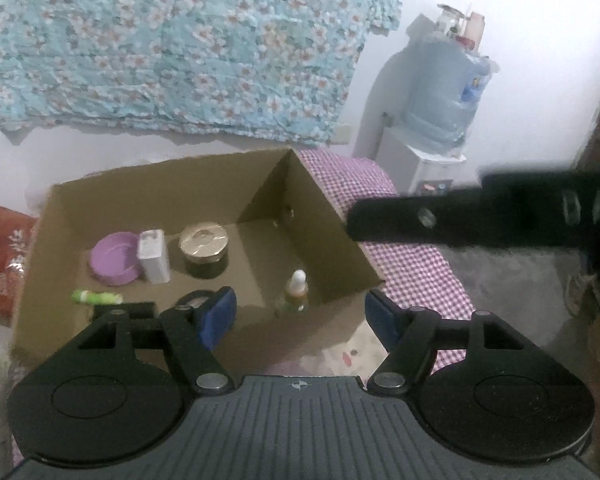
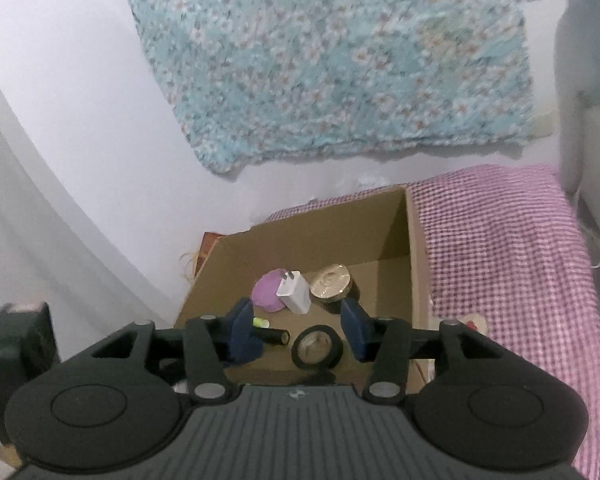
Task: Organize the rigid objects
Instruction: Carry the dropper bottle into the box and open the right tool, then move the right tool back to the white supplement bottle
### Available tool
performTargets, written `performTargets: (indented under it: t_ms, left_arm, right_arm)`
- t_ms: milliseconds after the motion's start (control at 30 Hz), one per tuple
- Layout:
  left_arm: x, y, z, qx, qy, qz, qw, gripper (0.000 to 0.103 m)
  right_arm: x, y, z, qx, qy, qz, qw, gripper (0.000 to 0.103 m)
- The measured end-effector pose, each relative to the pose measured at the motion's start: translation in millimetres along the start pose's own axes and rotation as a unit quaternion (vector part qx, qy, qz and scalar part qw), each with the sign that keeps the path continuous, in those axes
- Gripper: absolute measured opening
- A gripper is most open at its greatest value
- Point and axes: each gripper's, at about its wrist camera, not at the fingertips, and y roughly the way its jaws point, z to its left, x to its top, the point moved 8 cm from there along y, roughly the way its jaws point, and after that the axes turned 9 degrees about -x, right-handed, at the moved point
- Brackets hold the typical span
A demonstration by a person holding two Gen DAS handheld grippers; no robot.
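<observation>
Where left gripper [image 1: 300,316] blocks view, tape roll [image 2: 317,347] half-hidden (box [image 1: 100,184])

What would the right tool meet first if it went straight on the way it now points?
Probably the black tape roll on the cardboard box floor, which lies between the open right tool pads; depth is unclear.

In the left wrist view the black tape roll [image 1: 196,300] hides mostly behind a blue pad, the right gripper [image 1: 500,216] is blurred and cut by the edge — the small bottle [image 1: 296,292] looks soft, perhaps a dropper — its label unreadable.
</observation>
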Motion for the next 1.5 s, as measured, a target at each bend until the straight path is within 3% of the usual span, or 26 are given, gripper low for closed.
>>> performTargets:
  t_ms: [133, 433, 700, 1100, 1500]
  left_arm:
    - [-12, -28, 3, 0.011, -0.006, -0.005, 0.9999, 0.074]
    - [-43, -79, 34, 0.051, -0.045, -0.016, 0.9976, 0.074]
    - [-68, -104, 70, 0.084, -0.077, -0.022, 0.9932, 0.074]
    - [-93, -88, 117, 0.128, -0.098, -0.017, 0.9869, 0.074]
    - [-96, -51, 157, 0.133, -0.127, -0.008, 0.9829, 0.069]
  right_arm:
    - [-16, -27, 6, -0.018, -0.004, -0.017, 1.0, 0.074]
    - [-50, -55, 32, -0.015, 0.014, -0.022, 1.0, 0.094]
    - [-78, -43, 63, 0.001, 0.01, 0.01, 1.0, 0.094]
    - [-95, 14, 109, 0.051, 0.008, 0.094, 0.994, 0.094]
    - [-102, 106, 143, 0.077, 0.027, 0.184, 0.98, 0.072]
